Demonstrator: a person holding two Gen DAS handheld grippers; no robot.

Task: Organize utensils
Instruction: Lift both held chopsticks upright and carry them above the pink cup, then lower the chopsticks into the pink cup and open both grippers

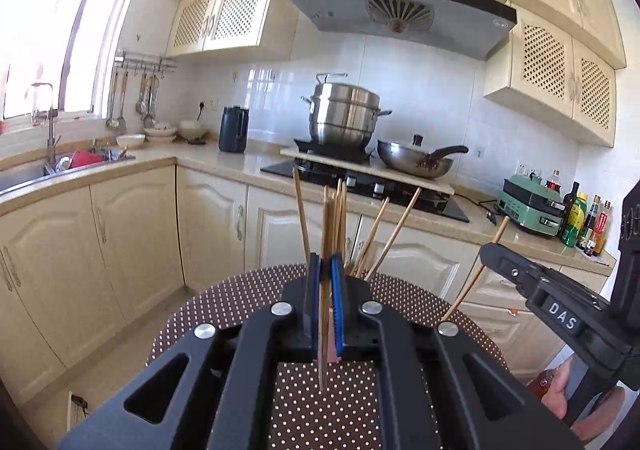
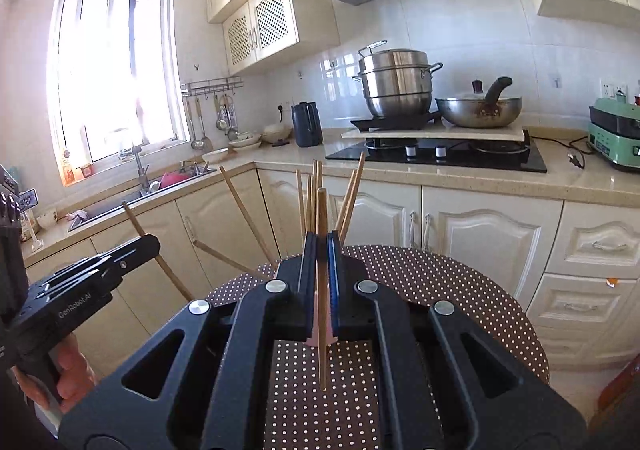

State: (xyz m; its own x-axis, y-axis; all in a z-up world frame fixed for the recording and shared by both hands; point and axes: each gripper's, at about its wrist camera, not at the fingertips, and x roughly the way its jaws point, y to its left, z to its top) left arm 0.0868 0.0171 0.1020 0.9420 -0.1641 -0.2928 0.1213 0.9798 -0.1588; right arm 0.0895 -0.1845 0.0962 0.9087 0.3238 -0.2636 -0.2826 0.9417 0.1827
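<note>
In the left wrist view my left gripper (image 1: 325, 262) is shut on one upright wooden chopstick (image 1: 322, 350), whose tip hangs above the round polka-dot table (image 1: 224, 302). Just behind the jaws several more chopsticks (image 1: 376, 234) fan out of a pink holder (image 1: 333, 334), which is mostly hidden. My right gripper (image 1: 486, 250) reaches in from the right, shut on a slanted chopstick (image 1: 468, 286). In the right wrist view my right gripper (image 2: 321, 240) clamps its chopstick (image 2: 322, 350) in front of the standing chopsticks (image 2: 350, 198). The left gripper (image 2: 154, 242) holds a chopstick (image 2: 172, 274) at the left.
Beyond the table run cream cabinets and a counter (image 1: 224, 162) with a sink (image 1: 60, 166), a dark kettle (image 1: 234, 130), a stove with a steamer pot (image 1: 344, 118) and a wok (image 1: 416, 160), a green appliance (image 1: 532, 206) and bottles (image 1: 576, 216). A hand (image 2: 72, 366) grips the left handle.
</note>
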